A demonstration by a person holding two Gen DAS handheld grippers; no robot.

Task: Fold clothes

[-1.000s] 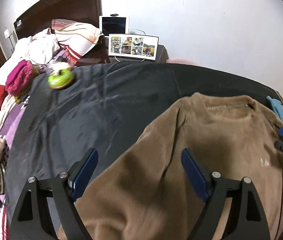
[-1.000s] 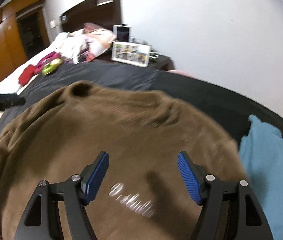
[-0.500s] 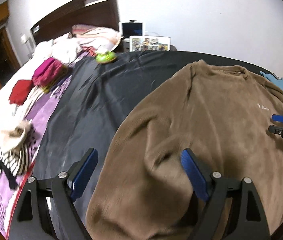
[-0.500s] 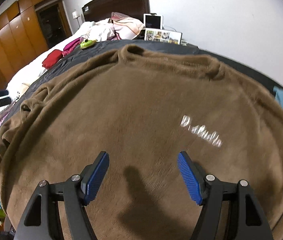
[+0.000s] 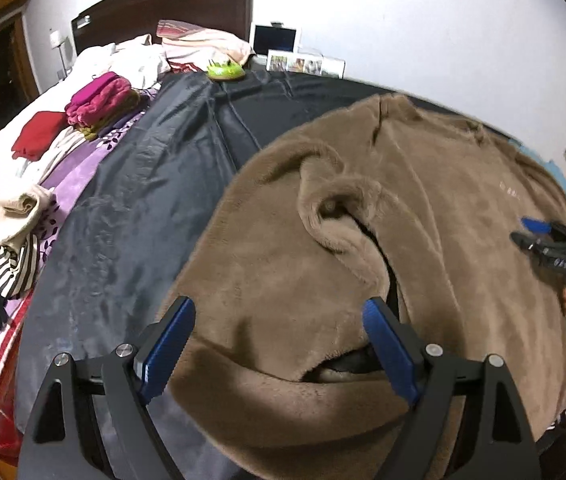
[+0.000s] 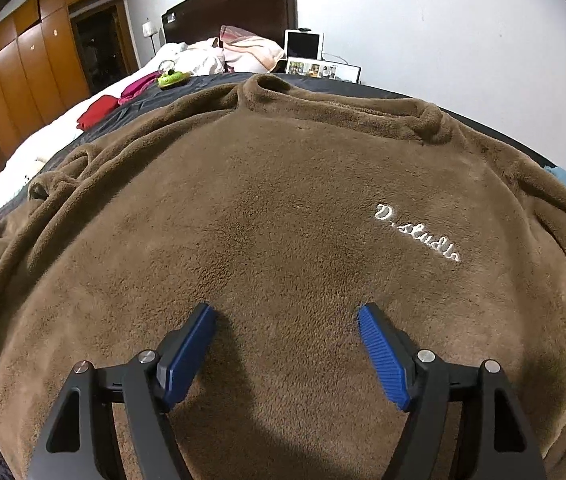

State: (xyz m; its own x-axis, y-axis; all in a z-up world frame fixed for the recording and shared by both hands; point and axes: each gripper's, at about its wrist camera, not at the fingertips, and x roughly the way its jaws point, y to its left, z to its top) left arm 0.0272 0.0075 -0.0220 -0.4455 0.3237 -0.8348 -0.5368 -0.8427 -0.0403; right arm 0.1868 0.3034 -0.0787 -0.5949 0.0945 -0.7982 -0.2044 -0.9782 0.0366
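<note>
Both my grippers have slid down toward the near hem of the brown fleece sweatshirt (image 6: 283,208) spread beneath them, left gripper (image 5: 279,340) wide and empty over the bunched sleeve, right gripper (image 6: 287,344) opening, holding nothing, so I'd flatten that sleeve before folding.

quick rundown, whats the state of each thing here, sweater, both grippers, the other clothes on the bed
brown sweater: spread front up, lettering showing, left sleeve bunched
left gripper: open, over the sleeve, gripping nothing
right gripper: jaws opening, over the sweater body, nothing pinched
pink clothes: folded in a stack
red garment: folded flat
striped garment: crumpled, unfolded
</note>
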